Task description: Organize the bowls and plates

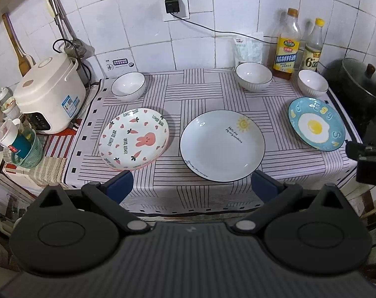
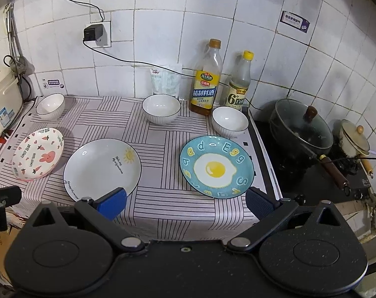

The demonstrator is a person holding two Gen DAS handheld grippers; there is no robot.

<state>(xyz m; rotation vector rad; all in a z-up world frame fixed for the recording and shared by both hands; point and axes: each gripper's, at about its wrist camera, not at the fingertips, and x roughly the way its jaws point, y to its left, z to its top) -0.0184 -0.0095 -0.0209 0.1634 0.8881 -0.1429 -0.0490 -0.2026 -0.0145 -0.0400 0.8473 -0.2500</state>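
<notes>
The left gripper [image 1: 191,186] hangs over the near edge of the worktop [image 1: 207,92], jaws spread wide and holding nothing; the right gripper [image 2: 185,202] does likewise. Just beyond the left jaws lie the rabbit plate [image 1: 134,138] and the white sun plate [image 1: 222,145]; before the right jaws sits the blue egg plate [image 2: 217,166]. Three white bowls stand apart along the back: left bowl [image 1: 128,86], middle bowl [image 1: 254,76], right bowl [image 1: 313,83], near two bottles [image 1: 287,44].
</notes>
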